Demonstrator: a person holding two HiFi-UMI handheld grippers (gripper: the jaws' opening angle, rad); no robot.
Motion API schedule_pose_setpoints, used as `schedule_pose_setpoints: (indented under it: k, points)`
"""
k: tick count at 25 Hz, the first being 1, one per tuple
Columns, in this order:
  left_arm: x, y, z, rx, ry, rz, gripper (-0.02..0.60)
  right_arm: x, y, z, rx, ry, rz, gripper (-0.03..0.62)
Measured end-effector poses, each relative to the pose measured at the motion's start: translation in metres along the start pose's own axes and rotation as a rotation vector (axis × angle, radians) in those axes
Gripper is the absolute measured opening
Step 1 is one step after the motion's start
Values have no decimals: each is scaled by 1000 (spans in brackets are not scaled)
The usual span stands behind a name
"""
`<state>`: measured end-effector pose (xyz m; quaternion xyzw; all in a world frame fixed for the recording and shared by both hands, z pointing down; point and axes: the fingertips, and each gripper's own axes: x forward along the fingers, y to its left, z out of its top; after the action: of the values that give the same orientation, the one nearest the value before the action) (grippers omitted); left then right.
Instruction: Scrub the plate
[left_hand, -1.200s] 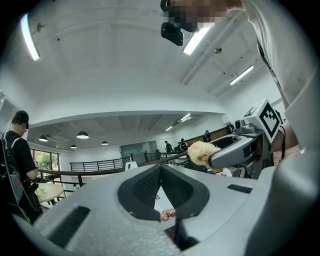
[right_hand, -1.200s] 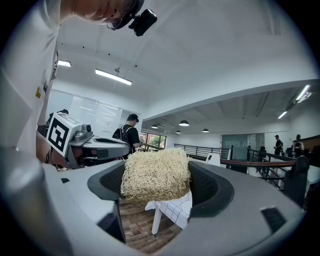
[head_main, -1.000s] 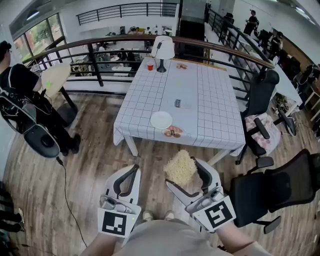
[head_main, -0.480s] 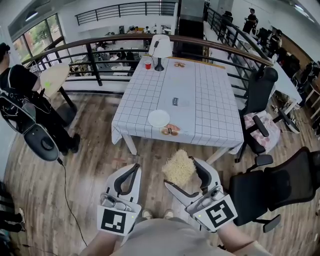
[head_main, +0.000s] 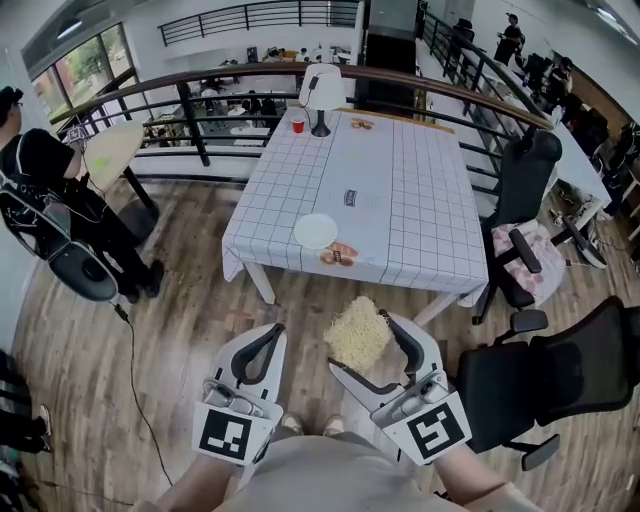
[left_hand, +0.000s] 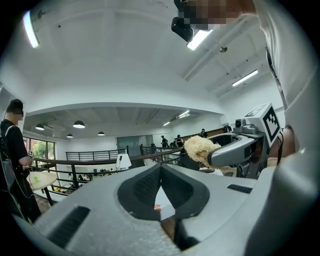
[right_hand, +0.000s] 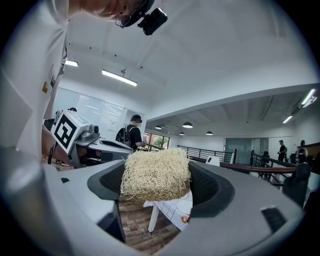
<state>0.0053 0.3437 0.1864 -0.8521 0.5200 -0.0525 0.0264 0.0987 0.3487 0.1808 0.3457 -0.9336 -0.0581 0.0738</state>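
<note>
A round white plate (head_main: 316, 231) lies near the front edge of a table with a white checked cloth (head_main: 400, 200), well ahead of both grippers. My right gripper (head_main: 366, 342) is shut on a straw-coloured fibrous scrubber (head_main: 358, 333), held over the wooden floor short of the table. In the right gripper view the scrubber (right_hand: 156, 174) fills the gap between the jaws. My left gripper (head_main: 270, 340) is shut with nothing in it and hangs beside the right one. From the left gripper view its jaws meet at the tip, and the scrubber (left_hand: 200, 149) shows to the right.
A small brownish item (head_main: 338, 255) lies by the plate. A lamp (head_main: 323, 95) and a red cup (head_main: 298, 126) stand at the table's far end. Black office chairs (head_main: 545, 375) sit to the right. A person (head_main: 40, 195) stands at the left beside a dark railing (head_main: 200, 120).
The table and plate have shifted slightly left in the head view. Both grippers keep their places, and the scrubber stays clamped.
</note>
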Motion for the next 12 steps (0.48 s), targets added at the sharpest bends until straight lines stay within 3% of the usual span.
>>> schedule_pose_setpoints:
  k: [12]
  points:
    - [-3,-23,11,61,-6,49,12,-23,-8,-13,33,-19,16,376]
